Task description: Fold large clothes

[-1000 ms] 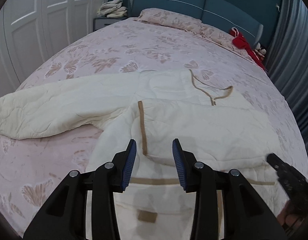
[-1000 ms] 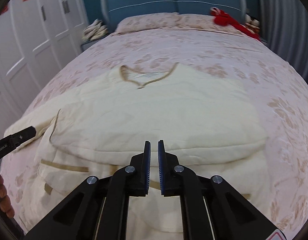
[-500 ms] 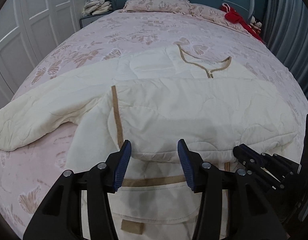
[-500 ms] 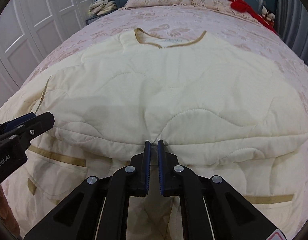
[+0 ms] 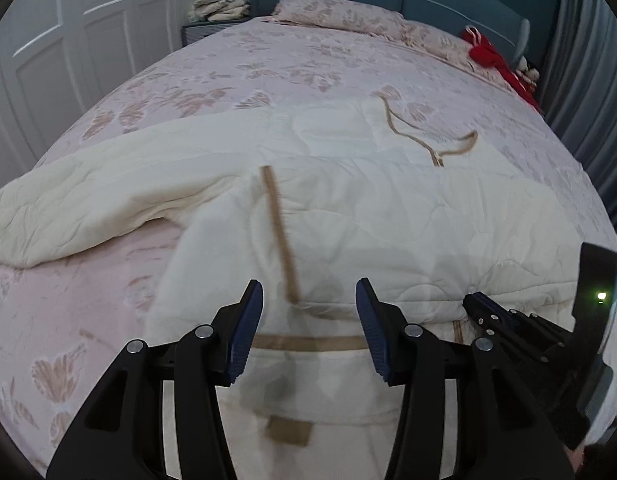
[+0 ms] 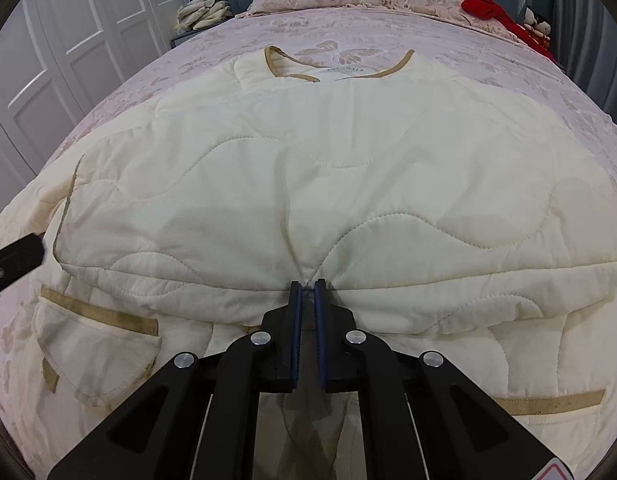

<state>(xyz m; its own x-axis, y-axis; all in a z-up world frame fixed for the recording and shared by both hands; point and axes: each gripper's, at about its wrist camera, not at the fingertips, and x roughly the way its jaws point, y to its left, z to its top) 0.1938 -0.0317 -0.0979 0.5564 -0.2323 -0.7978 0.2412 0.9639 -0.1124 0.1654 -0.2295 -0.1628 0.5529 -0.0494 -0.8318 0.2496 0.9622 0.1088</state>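
A cream quilted jacket (image 6: 308, 160) with tan trim lies spread on the pink bedspread (image 5: 68, 320), its collar (image 6: 336, 68) toward the headboard. One sleeve (image 5: 88, 200) stretches out to the left. The other sleeve is folded across the body, with its tan cuff strip (image 5: 280, 236) in the left wrist view. My right gripper (image 6: 307, 286) is shut on the near folded edge, and the fabric puckers at its tips. My left gripper (image 5: 308, 300) is open just above the jacket near the cuff strip's lower end, gripping nothing. A tan-edged pocket (image 6: 96, 352) shows at lower left.
Pillows (image 5: 340, 16) and a red garment (image 6: 488, 8) lie by the blue headboard. Folded cloth (image 5: 220, 2) is stacked on a nightstand. White wardrobe doors (image 5: 68, 40) stand to the left. A grey curtain (image 5: 588, 80) hangs on the right.
Both grippers have come down closer to the jacket. The right one has reached the folded edge and now pinches it. The left jaws stand a little wider.
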